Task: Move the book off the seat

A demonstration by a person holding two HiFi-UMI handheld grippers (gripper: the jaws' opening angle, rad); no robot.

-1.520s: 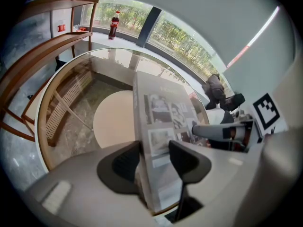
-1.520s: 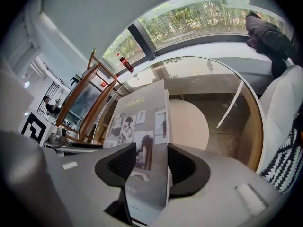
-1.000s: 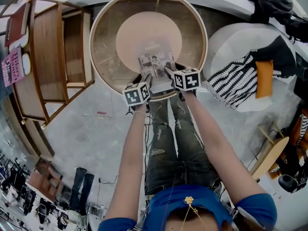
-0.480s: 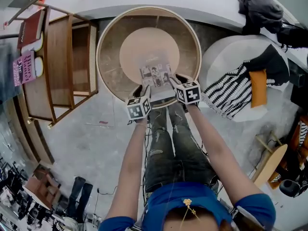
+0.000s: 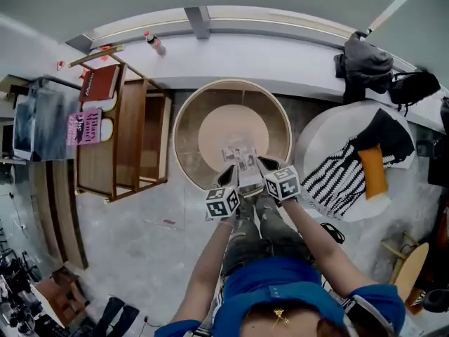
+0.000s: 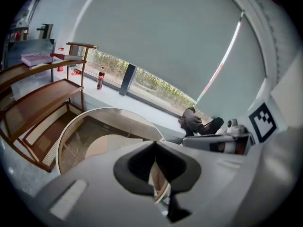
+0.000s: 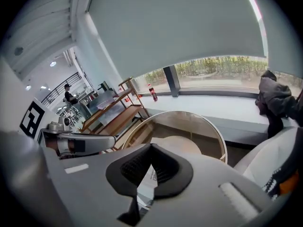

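Observation:
A thin book with photos on its cover (image 5: 238, 157) hangs above the round beige seat (image 5: 228, 128) of a rattan tub chair (image 5: 184, 121). My left gripper (image 5: 229, 178) has just closed on the book's near left edge. My right gripper (image 5: 264, 166) has just closed on its near right edge. In the left gripper view the dark pads (image 6: 142, 167) meet, and a sliver of the book (image 6: 158, 179) shows below them. In the right gripper view a page (image 7: 143, 186) shows under the closed pads, with the seat (image 7: 177, 144) beyond.
A wooden shelf unit (image 5: 130, 142) with a red book (image 5: 98, 83) and a pink one (image 5: 84, 126) stands left of the chair. A white pouf (image 5: 330, 142) with a striped throw and an orange cushion stands to the right. A window ledge (image 5: 266, 51) behind holds a bottle (image 5: 154, 44) and a dark bag (image 5: 368, 65).
Both grippers have risen together with the book, lifting it off the seat. Their jaws have closed on its near edge. The chair now looks smaller and farther below.

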